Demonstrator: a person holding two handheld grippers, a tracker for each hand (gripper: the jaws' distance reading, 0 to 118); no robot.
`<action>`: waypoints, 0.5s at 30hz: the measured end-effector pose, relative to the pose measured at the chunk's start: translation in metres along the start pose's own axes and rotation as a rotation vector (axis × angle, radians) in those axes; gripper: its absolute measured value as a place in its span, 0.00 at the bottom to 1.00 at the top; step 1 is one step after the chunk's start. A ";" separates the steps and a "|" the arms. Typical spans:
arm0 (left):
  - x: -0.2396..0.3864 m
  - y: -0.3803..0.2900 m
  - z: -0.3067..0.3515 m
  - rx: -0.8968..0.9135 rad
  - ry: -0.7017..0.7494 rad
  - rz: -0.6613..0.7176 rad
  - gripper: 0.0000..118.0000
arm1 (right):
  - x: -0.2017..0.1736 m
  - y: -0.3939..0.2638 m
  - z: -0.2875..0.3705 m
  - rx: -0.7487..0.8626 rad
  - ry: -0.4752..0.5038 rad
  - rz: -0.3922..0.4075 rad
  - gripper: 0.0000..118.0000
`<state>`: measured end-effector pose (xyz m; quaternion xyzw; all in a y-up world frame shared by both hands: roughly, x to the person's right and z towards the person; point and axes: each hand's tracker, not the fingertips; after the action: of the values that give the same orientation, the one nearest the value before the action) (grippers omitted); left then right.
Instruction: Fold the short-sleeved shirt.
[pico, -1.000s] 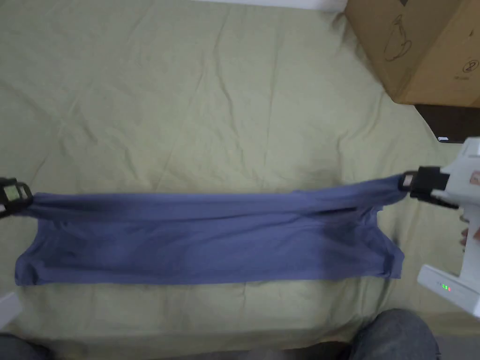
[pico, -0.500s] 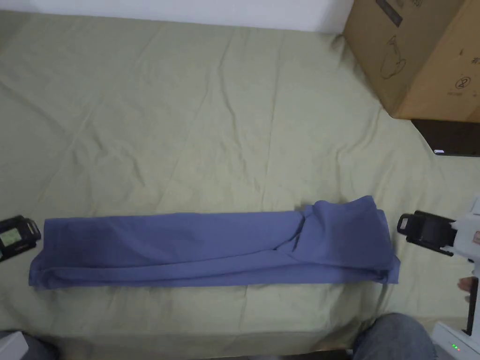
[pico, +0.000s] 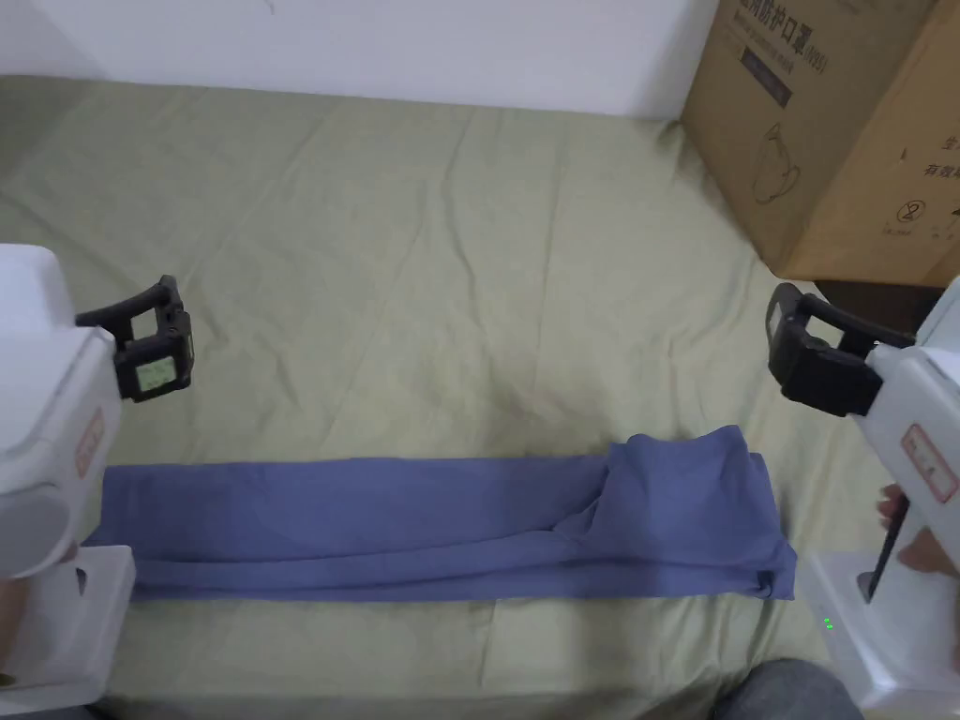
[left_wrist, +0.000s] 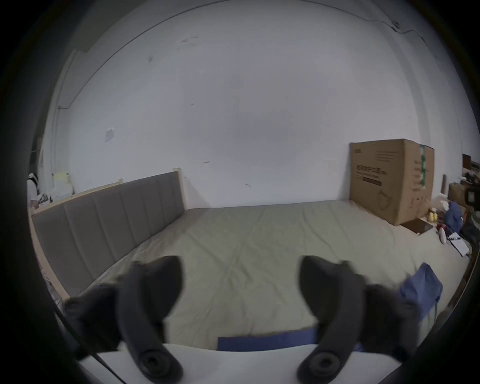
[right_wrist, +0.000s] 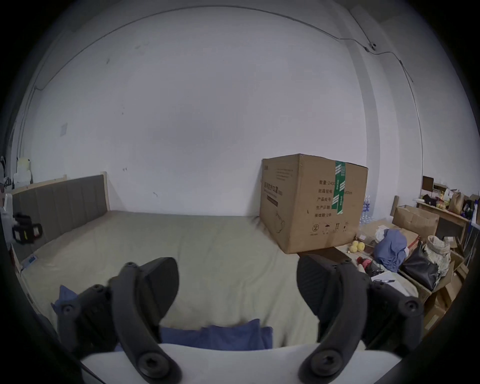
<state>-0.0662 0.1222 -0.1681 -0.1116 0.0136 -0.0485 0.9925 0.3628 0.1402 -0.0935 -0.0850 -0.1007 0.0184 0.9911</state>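
While both pairs of jaws stood spread with nothing between them, the left gripper (pico: 155, 342) hung above the olive bedsheet (pico: 422, 281) past the shirt's left end, and the right gripper (pico: 797, 347) hung past its right end, each clear of the cloth. In the left gripper view the left gripper's fingers (left_wrist: 153, 288) framed bare sheet; in the right gripper view the right gripper's fingers (right_wrist: 319, 285) did the same, with the far gripper small at the left edge.

Between them the blue short-sleeved shirt (pico: 450, 530) lay flat on the sheet as a long narrow band running left to right, near the bed's front edge. Its right end was wider and humped, with a fold crease slanting across it. Its left end was cut off behind the white body of the left tool (pico: 47, 450), so that corner could not be made out. The gripper views caught only strips of it along their lower edges, behind the white housings.

A person's fingers (pico: 914, 534) showed at the right tool's handle, mostly hidden, and a knee in grey cloth (pico: 787, 689) cut into the bottom edge.

Beyond the shirt the sheet ran open and wrinkled up to the white wall (pico: 422, 47). A cardboard box (pico: 834, 131) stood on the bed's far right corner, just beyond the right gripper, with a dark flat object (pico: 862, 300) at its foot, partly hidden. A grey padded headboard (left_wrist: 104, 223) closed the left side.
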 end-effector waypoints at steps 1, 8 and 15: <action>0.001 -0.005 -0.003 -0.005 -0.010 -0.002 0.48 | -0.004 -0.003 0.002 0.014 0.006 -0.011 0.59; 0.014 -0.021 0.003 -0.027 -0.074 0.007 0.00 | -0.015 -0.016 0.000 0.002 0.035 -0.040 0.00; 0.007 -0.021 -0.001 -0.055 -0.102 0.050 0.00 | -0.021 -0.019 -0.002 -0.026 0.062 -0.063 0.00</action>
<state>-0.0612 0.1009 -0.1648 -0.1406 -0.0328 -0.0175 0.9894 0.3430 0.1204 -0.0960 -0.0953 -0.0728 -0.0167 0.9927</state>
